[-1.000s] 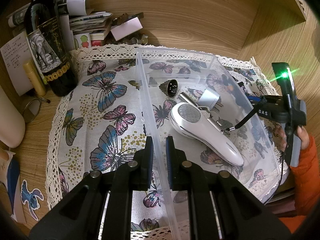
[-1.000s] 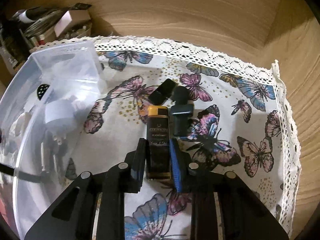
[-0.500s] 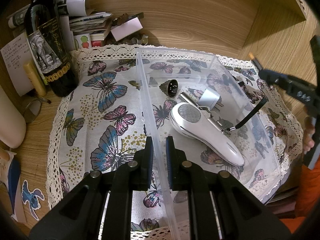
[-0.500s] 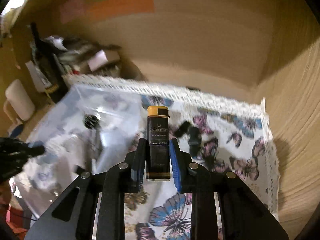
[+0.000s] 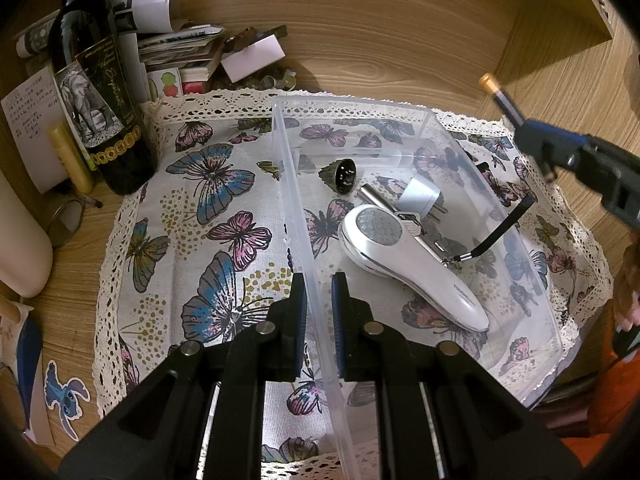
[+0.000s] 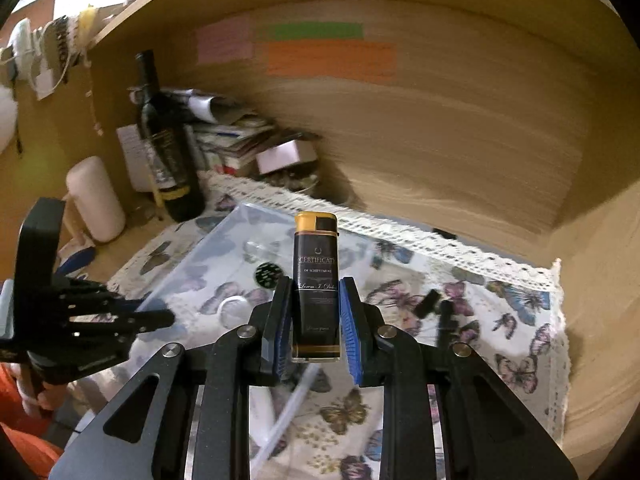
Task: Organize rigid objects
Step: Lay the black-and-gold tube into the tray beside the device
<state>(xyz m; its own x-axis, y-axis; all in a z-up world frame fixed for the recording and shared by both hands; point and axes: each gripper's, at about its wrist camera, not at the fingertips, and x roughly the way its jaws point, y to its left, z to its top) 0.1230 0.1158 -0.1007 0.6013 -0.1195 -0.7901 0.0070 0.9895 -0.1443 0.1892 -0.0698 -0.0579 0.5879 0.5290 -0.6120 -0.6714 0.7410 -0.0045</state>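
Observation:
My left gripper (image 5: 319, 300) is shut on the near left wall of a clear plastic bin (image 5: 298, 216) standing on the butterfly cloth. In the bin lie a white handheld device (image 5: 404, 256), a white plug adapter (image 5: 420, 196), a dark round part (image 5: 344, 176) and a metal piece. My right gripper (image 6: 316, 300) is shut on a black and gold lighter (image 6: 316, 276), held upright in the air above the cloth, right of the bin (image 6: 224, 264). In the left wrist view the lighter (image 5: 498, 94) shows at the upper right, above the bin's far right corner.
A wine bottle (image 5: 100, 92) stands at the cloth's back left, beside a stack of papers (image 5: 180, 52) and a white cylinder (image 5: 20, 240). Two small black items (image 6: 436, 308) lie on the cloth right of the bin. Wooden walls close in behind and to the right.
My right gripper has lifted the lighter off the cloth and carried it up and left towards the bin. The left gripper has stayed on the bin wall.

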